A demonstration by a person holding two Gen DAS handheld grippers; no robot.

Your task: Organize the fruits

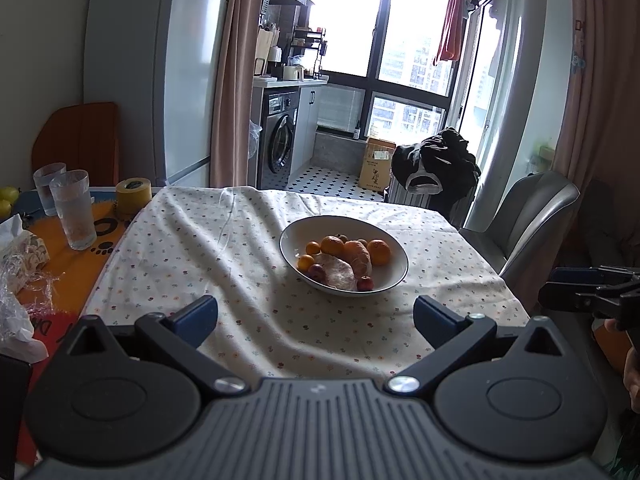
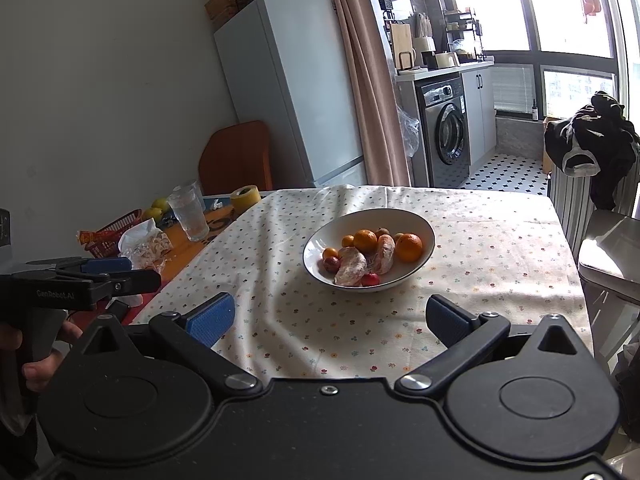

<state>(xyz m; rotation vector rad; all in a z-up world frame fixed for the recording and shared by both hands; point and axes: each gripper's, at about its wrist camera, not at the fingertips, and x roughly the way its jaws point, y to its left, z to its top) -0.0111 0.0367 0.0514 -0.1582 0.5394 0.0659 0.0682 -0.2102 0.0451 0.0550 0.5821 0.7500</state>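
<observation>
Sitting mid-table on my floral tablecloth point(image 1: 240, 248), the white bowl point(image 1: 296, 236) holds oranges point(image 1: 378, 251), peeled segments point(image 1: 340, 272) and small red fruits point(image 1: 365, 283). At six o'clock my left gripper point(image 1: 316, 318) and right gripper point(image 2: 330, 320) hover, fingers apart, gripping nothing. Water glasses point(image 1: 74, 210) stand at nine o'clock.

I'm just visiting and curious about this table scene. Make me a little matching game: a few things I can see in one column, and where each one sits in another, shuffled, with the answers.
Things:
1. white bowl
2. roll of yellow tape
3. drinking glasses
4. dark clothing

Places:
A. on the orange mat left of the tablecloth, nearer the camera than the tape
B. draped over a striped chair back at the far right
C. in the middle of the flowered tablecloth, holding the fruit
D. at the far left corner of the tablecloth, towards the fridge

Pairs: 1-C, 2-D, 3-A, 4-B
</observation>
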